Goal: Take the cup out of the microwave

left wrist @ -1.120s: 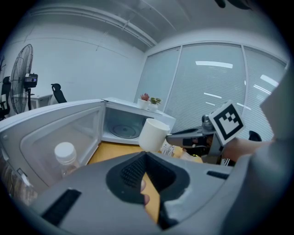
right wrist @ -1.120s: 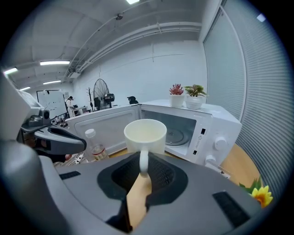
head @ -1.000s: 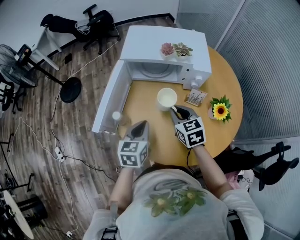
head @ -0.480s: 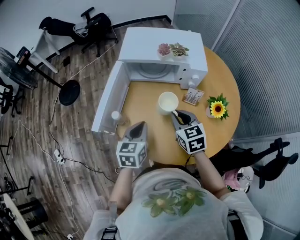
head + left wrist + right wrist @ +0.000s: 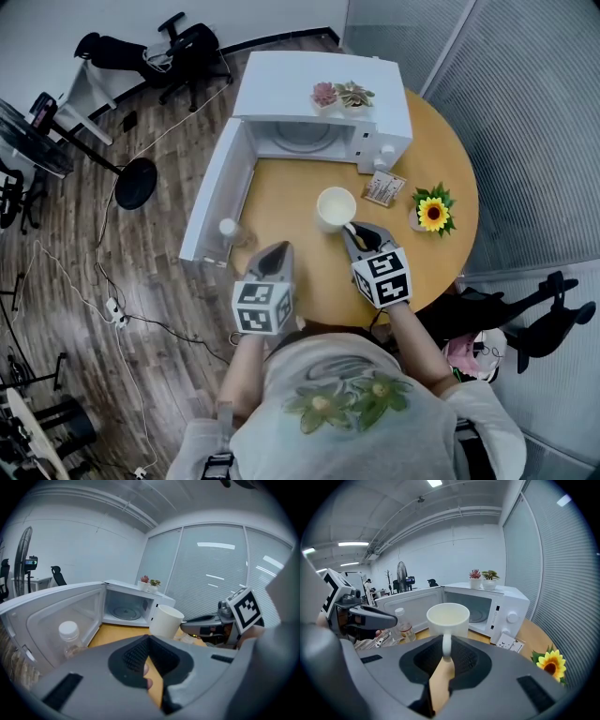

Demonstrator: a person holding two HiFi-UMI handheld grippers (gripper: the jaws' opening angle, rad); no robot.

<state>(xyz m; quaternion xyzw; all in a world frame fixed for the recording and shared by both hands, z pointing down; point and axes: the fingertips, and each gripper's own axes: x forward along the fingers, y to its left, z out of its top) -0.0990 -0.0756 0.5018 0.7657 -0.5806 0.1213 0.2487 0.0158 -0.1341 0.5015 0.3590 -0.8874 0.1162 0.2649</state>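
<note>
Wooden surface (image 5: pixel 281 202): cup (image 5: pixel 336 206) pulled further from microwave (image 5: pixel 319 89) than a second ago. Right gripper (image 5: pixel 352 228) jaws pinch its handle; left gripper (image 5: pixel 275 255) jaws pressed together, empty. Removal looks basically done.

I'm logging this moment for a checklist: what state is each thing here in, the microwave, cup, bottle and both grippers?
Microwave: door swung open, cavity empty.
Cup: upright, outside the microwave, gripped by its handle.
Bottle: upright, capped, beside the open door.
Right gripper: shut on the cup's handle.
Left gripper: shut, empty.
</note>
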